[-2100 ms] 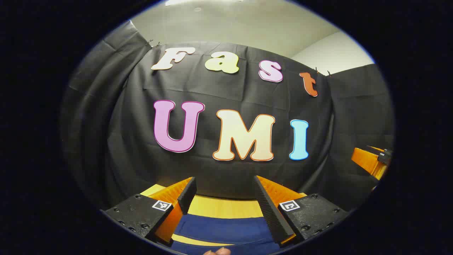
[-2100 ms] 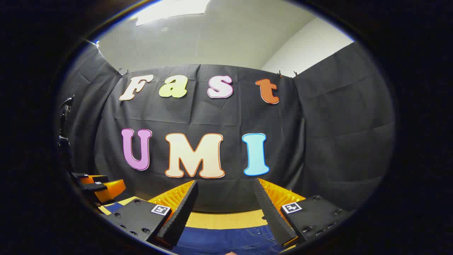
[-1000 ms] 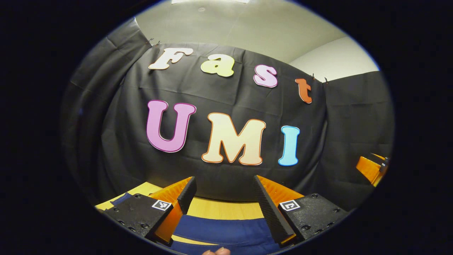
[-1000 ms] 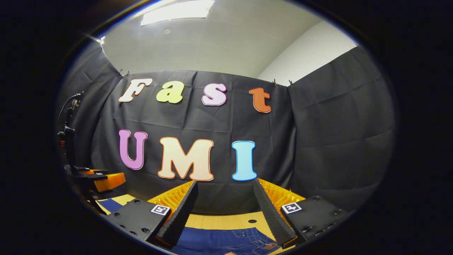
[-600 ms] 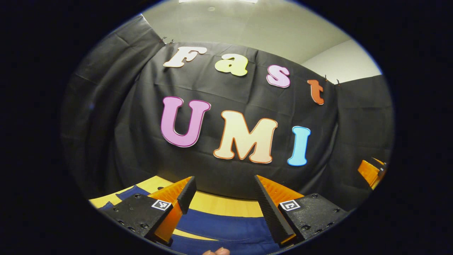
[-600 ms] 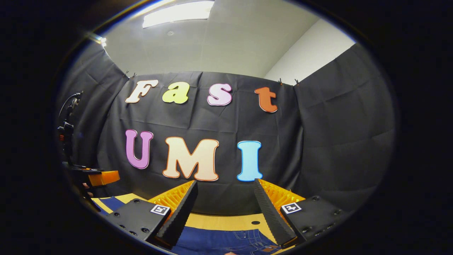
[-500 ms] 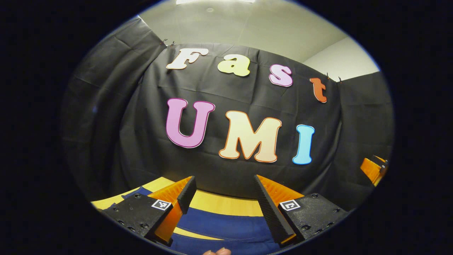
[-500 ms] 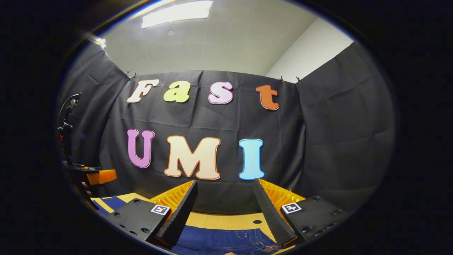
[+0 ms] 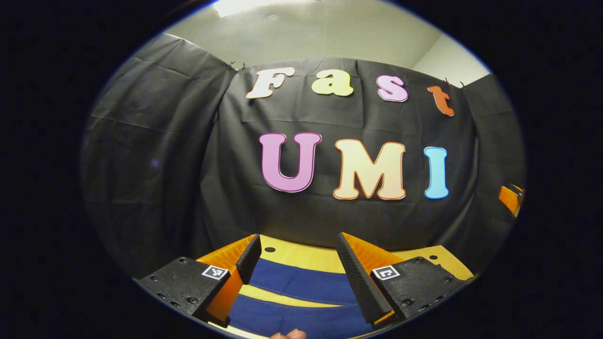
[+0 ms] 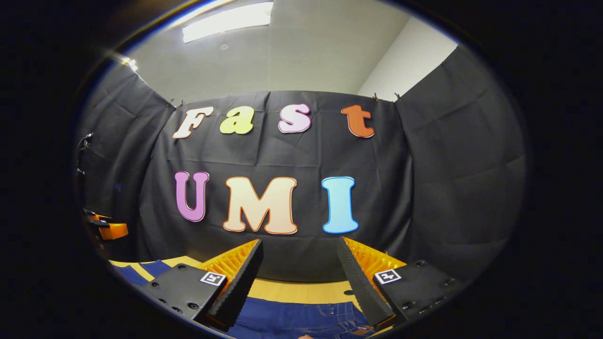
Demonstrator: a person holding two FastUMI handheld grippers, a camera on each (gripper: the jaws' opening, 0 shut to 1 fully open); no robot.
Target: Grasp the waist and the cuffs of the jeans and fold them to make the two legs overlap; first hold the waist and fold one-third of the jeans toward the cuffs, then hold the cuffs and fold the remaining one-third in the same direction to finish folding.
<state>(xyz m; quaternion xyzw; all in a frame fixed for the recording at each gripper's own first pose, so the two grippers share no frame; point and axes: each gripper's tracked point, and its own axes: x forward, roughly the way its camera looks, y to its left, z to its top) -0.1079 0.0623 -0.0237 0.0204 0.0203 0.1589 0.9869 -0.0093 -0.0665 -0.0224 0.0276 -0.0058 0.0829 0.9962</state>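
Riding low over the table (image 9: 301, 252), both facing the black cloth wall (image 10: 282, 155) ahead, near; sharing wall, table and jeans (image 9: 301, 285).

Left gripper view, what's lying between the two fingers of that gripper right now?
In the left gripper view, the open left gripper frames two blue jeans legs with a strip of yellow table between.

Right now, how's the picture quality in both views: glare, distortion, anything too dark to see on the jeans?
Left gripper view: sharp, strong fisheye bending of the table edge; jeans evenly lit, with the left gripper open above them. Right gripper view: ceiling light glares at the top; jeans sit low and dimmer between the open right gripper fingers, stitching still legible.
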